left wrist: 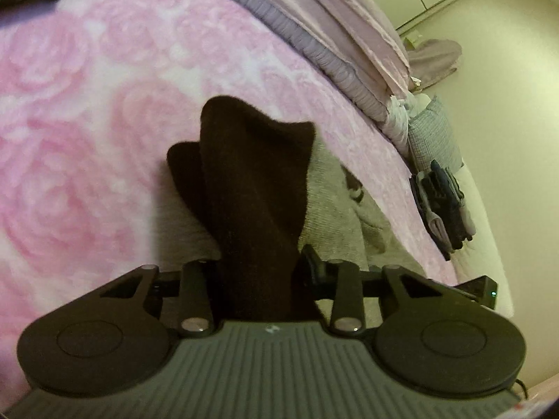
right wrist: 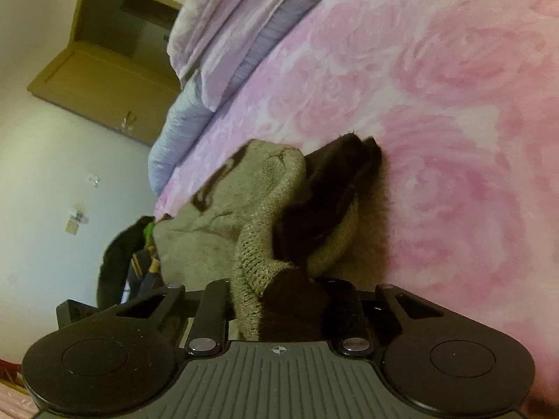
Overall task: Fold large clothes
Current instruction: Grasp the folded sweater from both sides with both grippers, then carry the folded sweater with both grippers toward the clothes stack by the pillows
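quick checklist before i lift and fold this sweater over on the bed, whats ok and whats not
1. Left claw has cloth: ok, dark brown fabric fills the gap.
2. Right claw has cloth: ok, shut on the beige knit sweater and its dark part.
3. Grip sits on a clean edge: cannot tell, the fabric is bunched at both claws.
4. Sweater lying flat: not ok, rumpled and folded on itself.
5. Room on the pink blanket: ok, bare surface ahead.

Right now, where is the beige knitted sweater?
The beige knitted sweater lies on the pink rose blanket near the bed's edge, its dark brown parts gripped by both claws.
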`<state>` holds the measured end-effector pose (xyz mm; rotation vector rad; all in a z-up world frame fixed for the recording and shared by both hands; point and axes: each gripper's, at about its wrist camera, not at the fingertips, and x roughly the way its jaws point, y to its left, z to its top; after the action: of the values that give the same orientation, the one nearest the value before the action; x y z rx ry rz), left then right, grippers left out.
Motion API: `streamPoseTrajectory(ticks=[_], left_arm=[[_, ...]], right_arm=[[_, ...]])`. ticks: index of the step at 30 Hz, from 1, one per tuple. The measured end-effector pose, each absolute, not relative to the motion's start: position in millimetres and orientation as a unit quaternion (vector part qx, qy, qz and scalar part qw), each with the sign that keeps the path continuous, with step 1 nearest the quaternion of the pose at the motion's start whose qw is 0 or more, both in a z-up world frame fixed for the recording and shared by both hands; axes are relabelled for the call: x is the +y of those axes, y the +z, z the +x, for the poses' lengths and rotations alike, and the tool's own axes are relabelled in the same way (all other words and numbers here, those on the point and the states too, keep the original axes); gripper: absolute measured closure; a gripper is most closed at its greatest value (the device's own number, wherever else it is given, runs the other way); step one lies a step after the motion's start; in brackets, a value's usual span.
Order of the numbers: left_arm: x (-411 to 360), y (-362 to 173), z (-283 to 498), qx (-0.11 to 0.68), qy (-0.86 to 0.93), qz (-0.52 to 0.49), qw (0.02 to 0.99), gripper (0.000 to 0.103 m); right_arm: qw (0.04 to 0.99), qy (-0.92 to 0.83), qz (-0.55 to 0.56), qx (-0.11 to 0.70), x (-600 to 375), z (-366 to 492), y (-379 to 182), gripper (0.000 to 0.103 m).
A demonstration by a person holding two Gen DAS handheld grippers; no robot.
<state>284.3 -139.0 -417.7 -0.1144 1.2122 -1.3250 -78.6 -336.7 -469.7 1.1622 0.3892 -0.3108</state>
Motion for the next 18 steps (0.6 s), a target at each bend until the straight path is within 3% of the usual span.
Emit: streamPoseTrajectory(ticks=[7,13,18], left_arm=[[-175,-386,212,0.509,-0.607,-0.031,0.609,0.073],[-275,-365,120,0.506,-0.635,0.005,0.583,0.074],[-366,-314,47,0.511,-0.680,0.032,0.525,0.075]], right_arm=[[0.813,-0.171,0.539,0.141,-354,-155,-444,0.086],[0.814,-0.190,0.537,0.114,-419,-255,-424,0.086],[0.787,-0.260,0.555,0.078,-456,-347,-367,0.086]])
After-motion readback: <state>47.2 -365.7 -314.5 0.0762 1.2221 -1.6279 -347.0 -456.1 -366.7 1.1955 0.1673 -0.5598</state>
